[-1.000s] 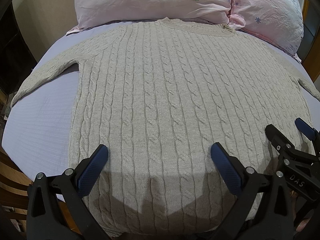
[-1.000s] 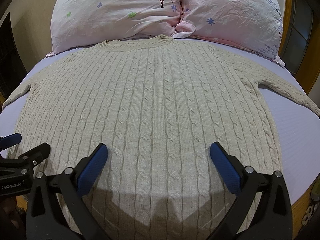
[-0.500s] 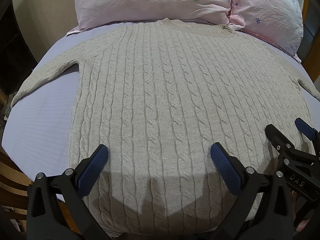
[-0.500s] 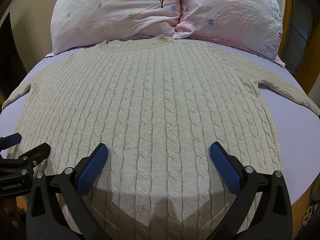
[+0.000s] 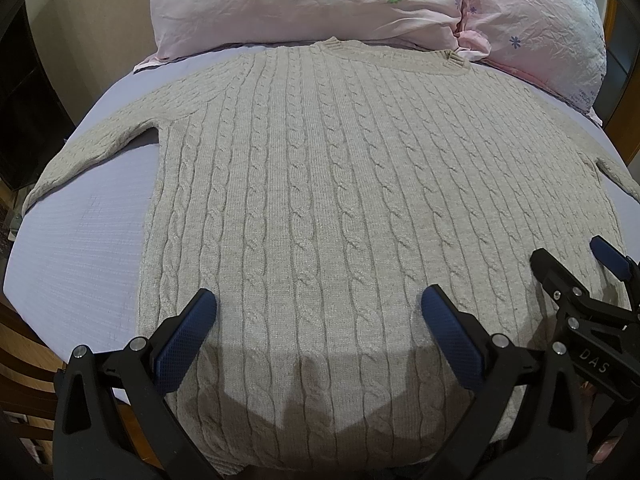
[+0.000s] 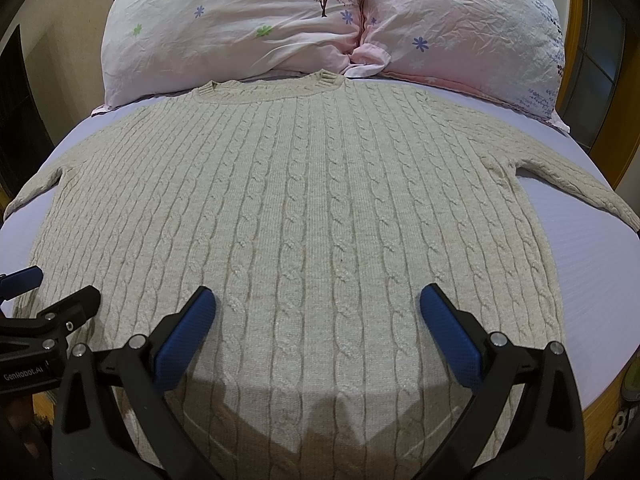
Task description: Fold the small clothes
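Left wrist view: beige cable-knit sweater (image 5: 320, 208) lies flat, front up, on the bed (image 5: 80, 256), lavender sheet. Collar at the far side, touching the pink pillows (image 5: 304, 0); both sleeves spread outward. Left tool (image 5: 319, 334) wide apart, nothing between its blue pads, poised above the hem area; its shadow falls on the knit. Right tool (image 5: 580, 276) visible at lower right, above the hem's right part, also spread.

Right wrist view: same sweater (image 6: 304, 216), hem nearest the camera. Right tool (image 6: 318, 332) wide, holding nothing, above the hem. Left tool (image 6: 48, 292) enters at lower left, spread, near the sweater's left edge.
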`<state>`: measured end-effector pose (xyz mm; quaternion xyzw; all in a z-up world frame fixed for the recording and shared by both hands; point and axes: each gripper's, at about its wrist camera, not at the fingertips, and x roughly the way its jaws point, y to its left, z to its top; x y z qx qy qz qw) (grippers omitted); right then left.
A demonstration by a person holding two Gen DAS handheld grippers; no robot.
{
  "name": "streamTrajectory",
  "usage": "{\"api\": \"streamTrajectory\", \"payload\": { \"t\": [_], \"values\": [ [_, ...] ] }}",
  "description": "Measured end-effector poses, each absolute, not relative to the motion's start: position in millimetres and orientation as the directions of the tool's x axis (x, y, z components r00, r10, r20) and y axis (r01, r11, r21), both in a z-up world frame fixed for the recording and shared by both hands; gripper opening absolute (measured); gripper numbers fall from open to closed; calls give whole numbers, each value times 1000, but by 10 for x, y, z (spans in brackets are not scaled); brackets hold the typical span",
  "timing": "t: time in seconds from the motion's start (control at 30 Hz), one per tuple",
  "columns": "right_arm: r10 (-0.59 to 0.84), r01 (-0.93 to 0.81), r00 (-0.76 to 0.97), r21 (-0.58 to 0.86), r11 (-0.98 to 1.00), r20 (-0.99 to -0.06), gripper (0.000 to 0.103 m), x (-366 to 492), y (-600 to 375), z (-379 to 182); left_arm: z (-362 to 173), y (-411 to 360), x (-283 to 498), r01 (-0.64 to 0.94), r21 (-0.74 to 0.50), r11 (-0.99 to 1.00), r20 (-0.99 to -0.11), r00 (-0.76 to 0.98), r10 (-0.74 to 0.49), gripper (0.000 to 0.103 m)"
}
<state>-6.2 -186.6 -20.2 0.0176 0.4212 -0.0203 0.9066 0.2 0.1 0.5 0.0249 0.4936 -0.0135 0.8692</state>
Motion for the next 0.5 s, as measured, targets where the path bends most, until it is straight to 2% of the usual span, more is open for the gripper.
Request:
{"api": "streamTrajectory", "payload": {
  "t": [0.5],
  "values": [
    [-17, 42, 658, 13, 999, -753, 101, -87, -1851, -199, 32, -6, 0, 47, 33, 998, -844, 536, 2, 102]
  ]
}}
